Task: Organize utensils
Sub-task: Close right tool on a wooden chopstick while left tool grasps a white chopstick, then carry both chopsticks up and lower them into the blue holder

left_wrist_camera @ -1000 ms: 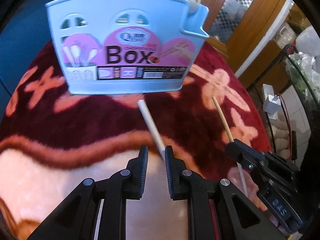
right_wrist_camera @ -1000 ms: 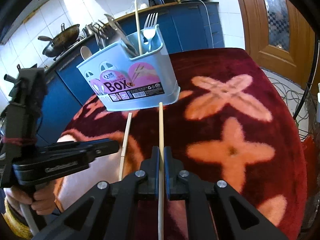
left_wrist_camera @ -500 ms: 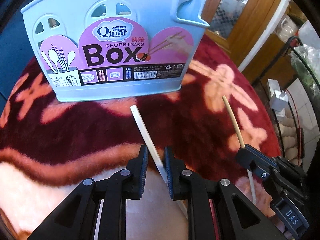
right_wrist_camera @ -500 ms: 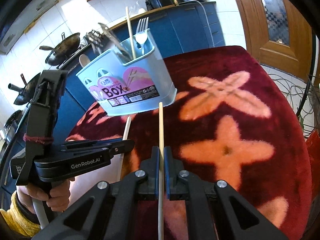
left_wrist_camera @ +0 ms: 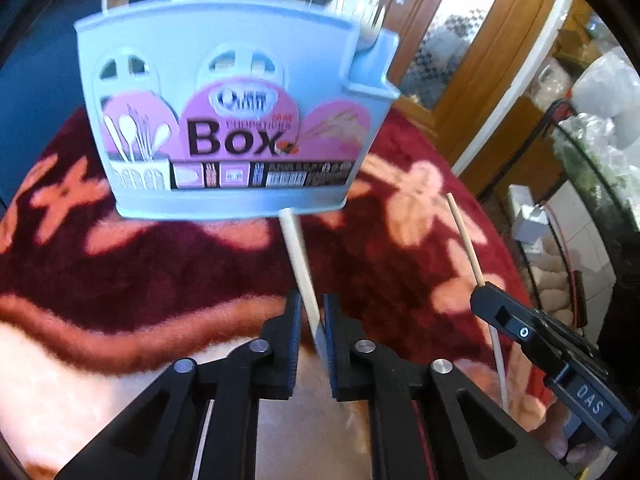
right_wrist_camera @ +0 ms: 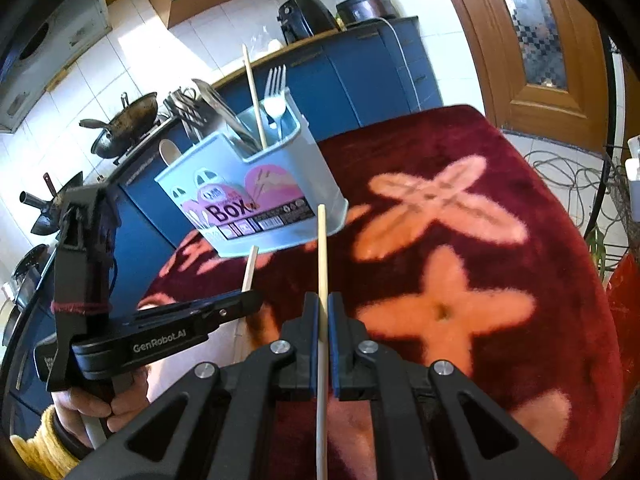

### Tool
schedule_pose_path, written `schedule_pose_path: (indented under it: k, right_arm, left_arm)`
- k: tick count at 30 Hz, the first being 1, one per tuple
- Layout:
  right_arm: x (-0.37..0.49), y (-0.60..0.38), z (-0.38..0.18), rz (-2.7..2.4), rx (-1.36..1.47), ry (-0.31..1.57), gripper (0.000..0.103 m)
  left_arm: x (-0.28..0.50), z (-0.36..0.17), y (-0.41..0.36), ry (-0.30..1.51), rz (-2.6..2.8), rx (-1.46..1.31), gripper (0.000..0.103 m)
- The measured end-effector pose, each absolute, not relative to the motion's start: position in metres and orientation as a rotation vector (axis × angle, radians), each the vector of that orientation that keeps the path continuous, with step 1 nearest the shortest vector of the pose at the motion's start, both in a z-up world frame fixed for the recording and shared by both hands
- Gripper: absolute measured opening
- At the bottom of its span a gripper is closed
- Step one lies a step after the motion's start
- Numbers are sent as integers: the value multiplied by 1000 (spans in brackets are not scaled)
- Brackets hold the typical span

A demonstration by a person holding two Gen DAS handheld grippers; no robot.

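Observation:
A light blue chopsticks box point(left_wrist_camera: 236, 120) with a pink label stands on the red flowered cloth; it also shows in the right wrist view point(right_wrist_camera: 256, 196), holding a fork, a chopstick and several other utensils. My left gripper point(left_wrist_camera: 312, 316) is shut on a pale chopstick point(left_wrist_camera: 298, 256) whose far tip points at the box's base. My right gripper point(right_wrist_camera: 323, 316) is shut on a second chopstick point(right_wrist_camera: 322, 252), held above the cloth to the right of the box. Each gripper shows in the other's view, the left point(right_wrist_camera: 244, 304) and the right point(left_wrist_camera: 480, 300).
The red cloth point(right_wrist_camera: 460, 264) with pink flowers covers the round table. Blue kitchen cabinets point(right_wrist_camera: 360, 72) and woks stand behind the box. A wooden door point(right_wrist_camera: 540, 48) is at the far right. Wire racks and cables lie beyond the table's right edge.
Both grippers have risen with their chopsticks. The left one has pulled back from the box, and its chopstick now lies centred between the fingers.

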State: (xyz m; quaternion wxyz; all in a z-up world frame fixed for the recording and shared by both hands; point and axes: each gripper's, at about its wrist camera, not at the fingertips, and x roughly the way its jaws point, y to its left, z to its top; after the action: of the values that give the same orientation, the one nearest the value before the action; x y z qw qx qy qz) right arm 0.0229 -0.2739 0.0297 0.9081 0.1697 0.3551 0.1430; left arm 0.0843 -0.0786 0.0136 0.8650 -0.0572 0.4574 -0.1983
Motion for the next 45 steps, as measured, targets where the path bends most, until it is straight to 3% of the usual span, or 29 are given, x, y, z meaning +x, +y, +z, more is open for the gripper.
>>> schedule_pose_path:
  k: [21, 45]
  right_arm:
    - [29, -242, 88, 320, 277, 576, 6]
    - [100, -223, 151, 336, 234, 418, 6]
  left_arm:
    - [69, 88, -27, 659, -403, -143, 6]
    - [147, 186, 7, 338, -277, -149, 6]
